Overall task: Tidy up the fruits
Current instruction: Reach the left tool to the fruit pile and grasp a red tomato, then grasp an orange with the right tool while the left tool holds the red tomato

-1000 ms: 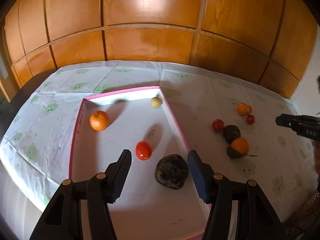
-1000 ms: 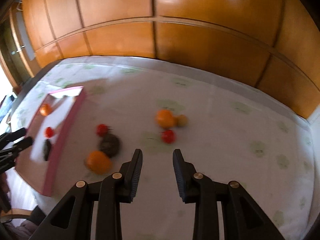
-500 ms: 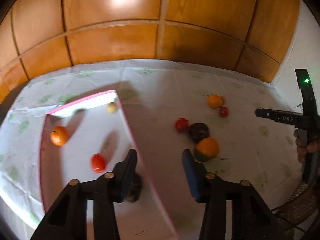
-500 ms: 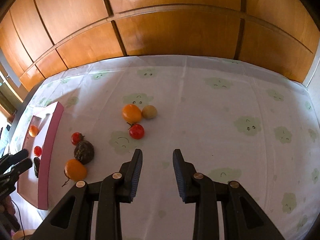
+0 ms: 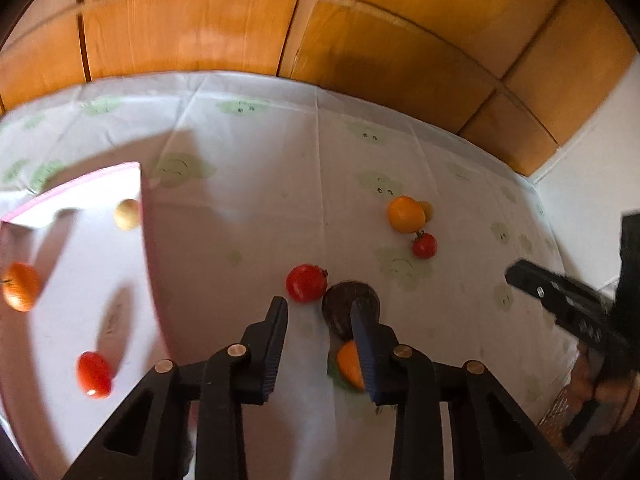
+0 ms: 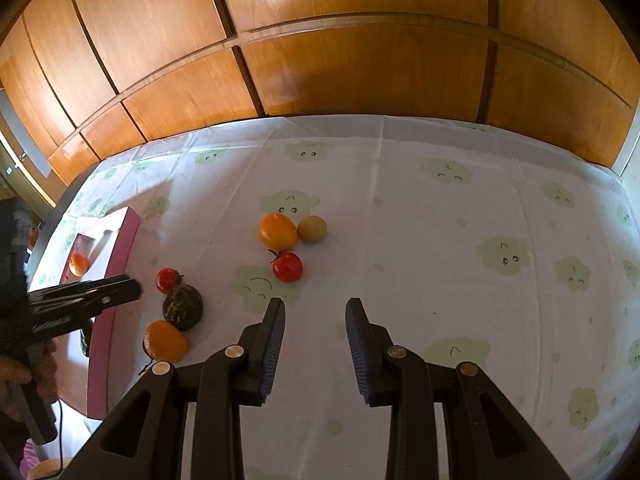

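Reaching for the next fruit, the left gripper (image 5: pixel 320 316) should open wide first, then come down over just one piece. Its jaws are closing to a narrow gap with nothing between them. A red tomato (image 5: pixel 306 282) lies just past its tips, touching a dark fruit (image 5: pixel 344 308) under the right finger, with an orange (image 5: pixel 349 364) beside that. The pink tray (image 5: pixel 150 264) with four fruits sits to the left. The right gripper (image 6: pixel 315 320) is narrow and empty; another tomato (image 6: pixel 287 267) lies near, ahead of it on the counter (image 6: pixel 440 240).
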The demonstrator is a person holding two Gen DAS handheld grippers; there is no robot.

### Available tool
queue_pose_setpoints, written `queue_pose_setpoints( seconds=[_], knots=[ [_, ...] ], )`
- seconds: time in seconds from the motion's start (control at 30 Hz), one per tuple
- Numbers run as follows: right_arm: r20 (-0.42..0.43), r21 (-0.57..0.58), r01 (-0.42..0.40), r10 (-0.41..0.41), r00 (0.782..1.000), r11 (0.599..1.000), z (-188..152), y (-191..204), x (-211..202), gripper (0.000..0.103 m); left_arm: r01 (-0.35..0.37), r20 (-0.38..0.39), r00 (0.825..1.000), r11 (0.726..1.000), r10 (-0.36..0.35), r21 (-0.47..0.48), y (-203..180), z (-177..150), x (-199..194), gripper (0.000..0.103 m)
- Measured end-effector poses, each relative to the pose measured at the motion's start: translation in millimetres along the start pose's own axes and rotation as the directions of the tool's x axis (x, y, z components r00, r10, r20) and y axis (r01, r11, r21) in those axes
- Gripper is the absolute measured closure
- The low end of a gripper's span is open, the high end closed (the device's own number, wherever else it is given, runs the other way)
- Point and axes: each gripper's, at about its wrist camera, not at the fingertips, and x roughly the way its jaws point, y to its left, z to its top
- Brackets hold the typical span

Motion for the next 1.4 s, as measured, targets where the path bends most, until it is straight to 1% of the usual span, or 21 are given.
queue_pose_setpoints(
  seconds=[0.1,0.2,0.3,0.47,0.6,0.7,0.8,0.93,1.1,1.23,1.33,1.4],
  knots=[
    [0.0,0.004,-0.006,0.006,1.0,1.0,0.6,-0.4,-0.1,0.071,0.013,-0.027,1.0,0.999,-0.014,-0.047,3.0,8.0,12.2,0.072],
    [-0.001,0.002,-0.01,0.01,1.0,1.0,1.1,-0.3,0.1,0.07,0.013,-0.035,0.999,0.998,-0.015,-0.063,2.2,13.9,21.0,0.073],
    [0.0,0.003,-0.012,0.012,1.0,1.0,1.0,-0.6,-0.5,0.071,0.008,-0.061,0.998,0.995,-0.014,-0.097,5.1,18.8,33.4,0.073],
    [0.001,0.009,-0.019,0.019,1.0,1.0,1.4,-1.4,-0.8,0.07,0.003,-0.093,0.996,0.993,-0.014,-0.118,10.1,18.3,44.3,0.073],
    [-0.001,0.003,-0.019,0.019,1.0,1.0,1.6,0.0,0.5,0.07,0.011,-0.096,0.995,0.99,-0.024,-0.141,13.3,19.7,48.6,0.072],
    [-0.003,-0.005,-0.017,0.017,1.0,1.0,0.7,1.8,0.7,0.07,0.006,-0.097,0.995,0.99,-0.019,-0.139,11.0,21.6,51.2,0.072],
    [-0.002,-0.006,-0.012,0.012,1.0,1.0,0.4,1.5,0.4,0.07,0.011,-0.085,0.996,0.992,-0.022,-0.125,9.8,18.5,51.0,0.074],
    [-0.005,0.007,-0.004,0.005,1.0,1.0,0.5,-2.4,1.2,0.07,0.01,-0.061,0.998,0.993,-0.017,-0.121,15.2,15.0,41.4,0.075],
    [-0.028,0.039,0.003,-0.001,1.0,0.999,-0.9,-9.1,5.1,0.071,-0.009,0.015,1.0,0.999,0.009,-0.049,8.5,7.7,10.4,0.075],
    [-0.051,0.072,-0.001,0.005,0.999,0.997,-2.9,-14.3,9.0,0.07,-0.04,0.09,0.995,0.997,0.035,0.062,-5.8,-7.0,-18.2,0.075],
    [-0.063,0.09,-0.007,0.012,0.998,0.996,-4.8,-15.6,11.1,0.071,-0.052,0.127,0.991,0.984,0.03,0.17,-20.3,-27.4,-34.0,0.075],
    [-0.073,0.099,-0.012,0.019,0.997,0.995,-5.5,-15.7,12.9,0.071,-0.056,0.137,0.99,0.967,0.022,0.248,-31.4,-46.6,-40.4,0.075]
  ],
)
